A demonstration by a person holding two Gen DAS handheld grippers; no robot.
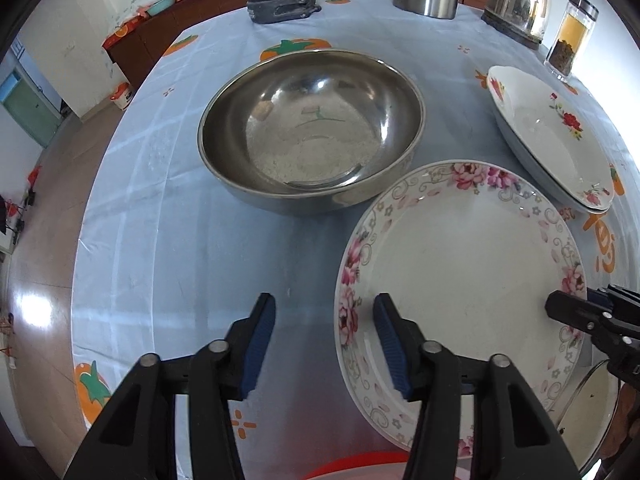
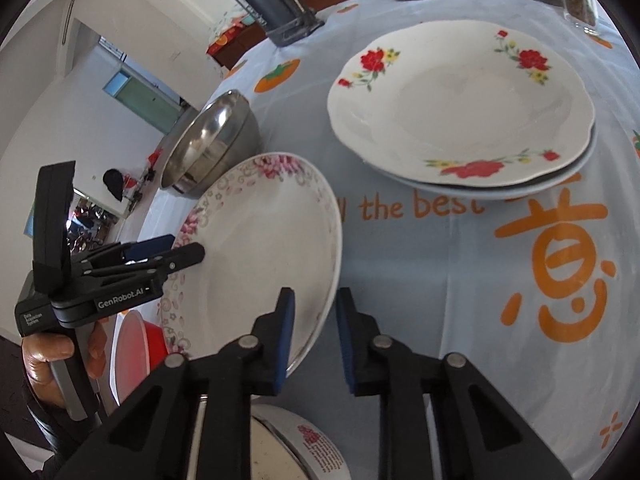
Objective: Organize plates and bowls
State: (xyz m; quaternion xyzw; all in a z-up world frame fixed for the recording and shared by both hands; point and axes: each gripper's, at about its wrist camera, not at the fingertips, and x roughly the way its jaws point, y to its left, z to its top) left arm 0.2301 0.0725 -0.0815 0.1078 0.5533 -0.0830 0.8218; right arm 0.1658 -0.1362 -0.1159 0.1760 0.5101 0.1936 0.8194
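Pink plate (image 1: 460,280) sits near-right on table (image 1: 200,240), rim between both claws: left claw (image 1: 324,344) straddles it unclenched, right claw (image 2: 314,340) nearly clenched, contact unclear. Red-flower plates (image 2: 460,108) already stacked far right. Steel bowl (image 1: 312,128) left to sort.

pink-rimmed plate (image 1: 460,276): just right-front of steel bowl (image 1: 310,128), rim close against it | left gripper (image 1: 324,316): jaws apart astride plate's left rim, right pad over plate | right gripper (image 1: 576,312): at plate's right rim | red-flowered plates (image 1: 548,136): stacked, right of bowl | jar (image 1: 570,34): beyond them | tablecloth (image 1: 180,220): pale blue
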